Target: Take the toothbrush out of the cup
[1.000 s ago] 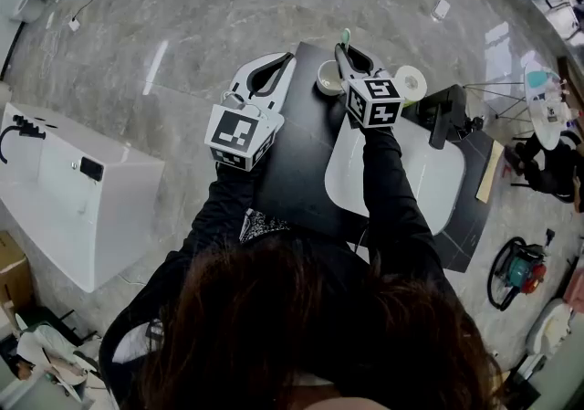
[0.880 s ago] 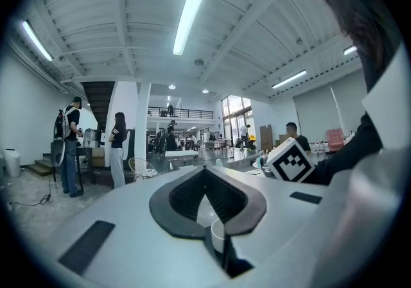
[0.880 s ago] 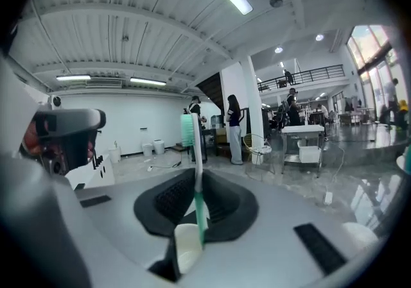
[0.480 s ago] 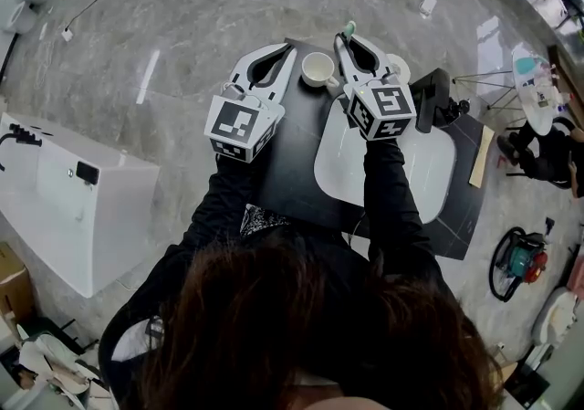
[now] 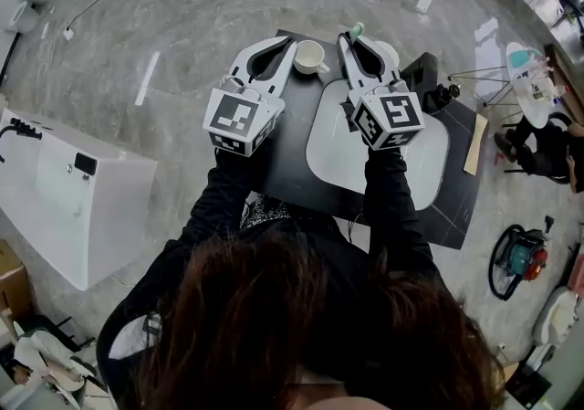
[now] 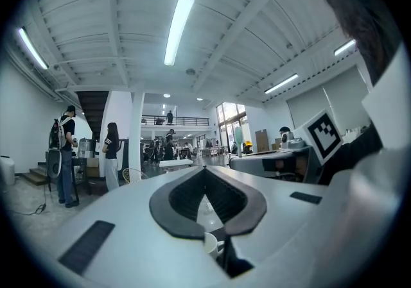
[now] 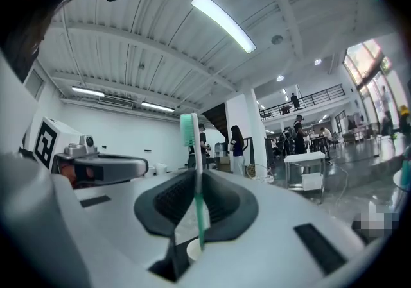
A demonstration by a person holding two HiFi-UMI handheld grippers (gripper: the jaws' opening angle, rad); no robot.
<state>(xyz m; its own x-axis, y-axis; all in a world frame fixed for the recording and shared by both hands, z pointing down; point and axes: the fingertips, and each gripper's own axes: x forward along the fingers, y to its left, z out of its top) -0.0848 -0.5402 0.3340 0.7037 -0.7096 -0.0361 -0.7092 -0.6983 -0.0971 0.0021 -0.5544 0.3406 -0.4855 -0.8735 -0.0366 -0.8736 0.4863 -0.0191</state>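
Right tool [image 7: 198, 174] gripping upright toothbrush [image 7: 200, 216], barely visible in head view

Black countertop [image 5: 290, 157] with white basin [image 5: 333, 151]; black fixture [image 5: 427, 81] just beside; white cabinet [image 5: 91, 216] well apart

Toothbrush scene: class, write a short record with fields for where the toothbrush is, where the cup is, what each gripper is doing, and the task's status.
toothbrush: upright, bristle end up, clamped between the jaws of the right gripper
cup: white, standing on the black table, between the two grippers' tips, apart from the toothbrush
left gripper: jaws together, nothing between them
task status: toothbrush is out of the cup
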